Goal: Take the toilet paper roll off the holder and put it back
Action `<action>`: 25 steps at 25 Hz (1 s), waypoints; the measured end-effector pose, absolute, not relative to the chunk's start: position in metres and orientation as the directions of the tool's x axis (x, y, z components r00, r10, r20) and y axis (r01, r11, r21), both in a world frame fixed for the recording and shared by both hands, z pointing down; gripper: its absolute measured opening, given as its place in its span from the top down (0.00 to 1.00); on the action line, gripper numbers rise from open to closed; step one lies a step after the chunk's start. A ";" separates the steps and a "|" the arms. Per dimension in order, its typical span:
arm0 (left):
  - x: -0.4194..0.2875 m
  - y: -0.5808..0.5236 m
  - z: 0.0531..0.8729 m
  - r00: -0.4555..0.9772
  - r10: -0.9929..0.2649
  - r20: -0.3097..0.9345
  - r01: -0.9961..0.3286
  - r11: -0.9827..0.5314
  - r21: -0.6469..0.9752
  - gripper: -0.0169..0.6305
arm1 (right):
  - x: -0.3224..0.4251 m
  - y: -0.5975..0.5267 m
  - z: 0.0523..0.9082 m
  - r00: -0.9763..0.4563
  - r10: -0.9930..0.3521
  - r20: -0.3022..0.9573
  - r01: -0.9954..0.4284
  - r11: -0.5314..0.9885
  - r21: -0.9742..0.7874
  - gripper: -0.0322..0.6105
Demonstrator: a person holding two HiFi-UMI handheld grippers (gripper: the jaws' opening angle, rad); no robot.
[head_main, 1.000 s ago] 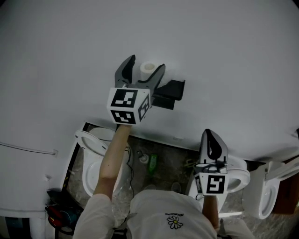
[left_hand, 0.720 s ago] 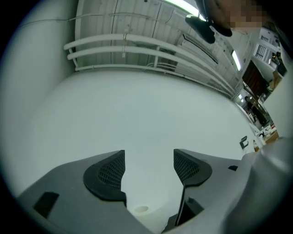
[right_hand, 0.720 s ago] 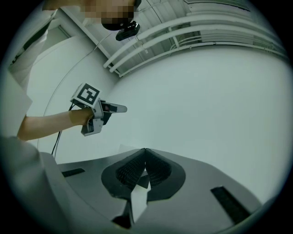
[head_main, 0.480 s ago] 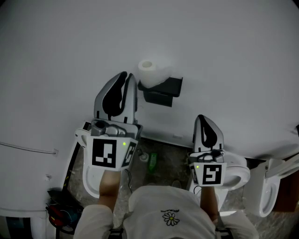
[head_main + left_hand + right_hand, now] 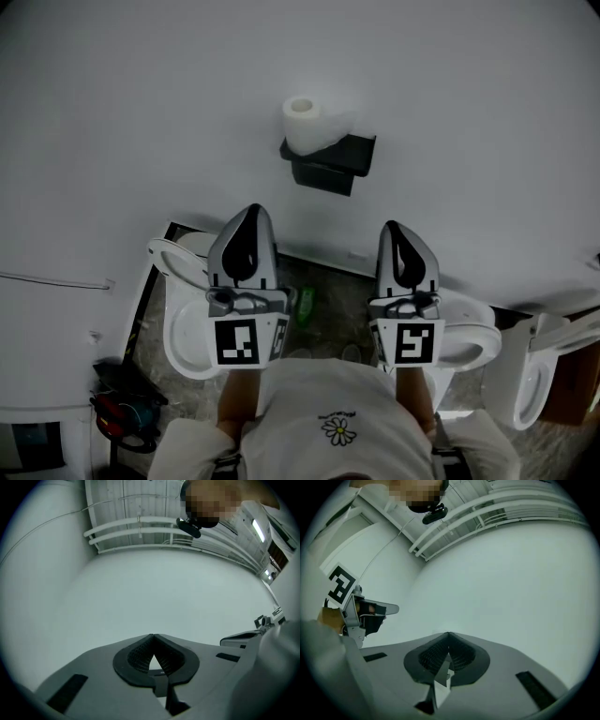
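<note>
A white toilet paper roll sits on top of a black wall holder in the head view, on a plain white wall. My left gripper is well below and left of the holder, shut with nothing between its jaws, which have just closed. The left gripper view confirms this: the left gripper has its tips meeting against the bare wall. My right gripper is below and right of the holder, also shut and empty; in its own view the right gripper faces only wall. Neither gripper view shows the roll.
Below me are a white toilet bowl at the left, a second one at the right and a third at the far right. A green bottle lies on the stone floor between them. A thin rail crosses the wall at left.
My left gripper has pulled down and back from the roll on the holder, and its jaws went from wide open to shut, empty. The right gripper shifted slightly up and left. The roll stays on the holder.
</note>
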State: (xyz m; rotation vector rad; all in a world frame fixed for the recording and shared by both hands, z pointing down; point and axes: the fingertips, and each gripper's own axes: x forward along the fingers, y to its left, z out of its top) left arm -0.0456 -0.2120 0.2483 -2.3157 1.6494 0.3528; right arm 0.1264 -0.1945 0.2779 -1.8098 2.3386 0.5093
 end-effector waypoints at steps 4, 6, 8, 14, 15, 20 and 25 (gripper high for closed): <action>-0.048 -0.212 0.265 0.292 -0.905 -0.309 -0.954 -0.298 -0.029 0.95 | 0.122 -0.196 0.285 -0.278 -0.915 -0.292 -0.955 0.233 0.182 0.94; -0.047 -0.214 0.269 0.288 -0.911 -0.297 -0.955 -0.295 -0.020 0.95 | 0.121 -0.198 0.286 -0.281 -0.915 -0.289 -0.955 0.235 0.183 0.94; -0.045 -0.213 0.269 0.293 -0.909 -0.297 -0.954 -0.299 -0.025 0.95 | 0.120 -0.198 0.286 -0.285 -0.914 -0.288 -0.954 0.241 0.181 0.94; -0.045 -0.206 0.267 0.305 -0.895 -0.327 -0.950 -0.309 -0.041 0.95 | 0.117 -0.198 0.291 -0.297 -0.917 -0.265 -0.950 0.256 0.178 0.94; -0.047 -0.206 0.267 0.303 -0.895 -0.327 -0.951 -0.306 -0.041 0.95 | 0.117 -0.199 0.290 -0.296 -0.918 -0.265 -0.950 0.254 0.181 0.94; -0.051 -0.206 0.269 0.294 -0.900 -0.323 -0.954 -0.297 -0.042 0.95 | 0.120 -0.199 0.293 -0.288 -0.922 -0.259 -0.952 0.247 0.179 0.94; -0.054 -0.206 0.272 0.291 -0.904 -0.314 -0.955 -0.293 -0.042 0.95 | 0.117 -0.199 0.290 -0.286 -0.920 -0.268 -0.954 0.246 0.172 0.94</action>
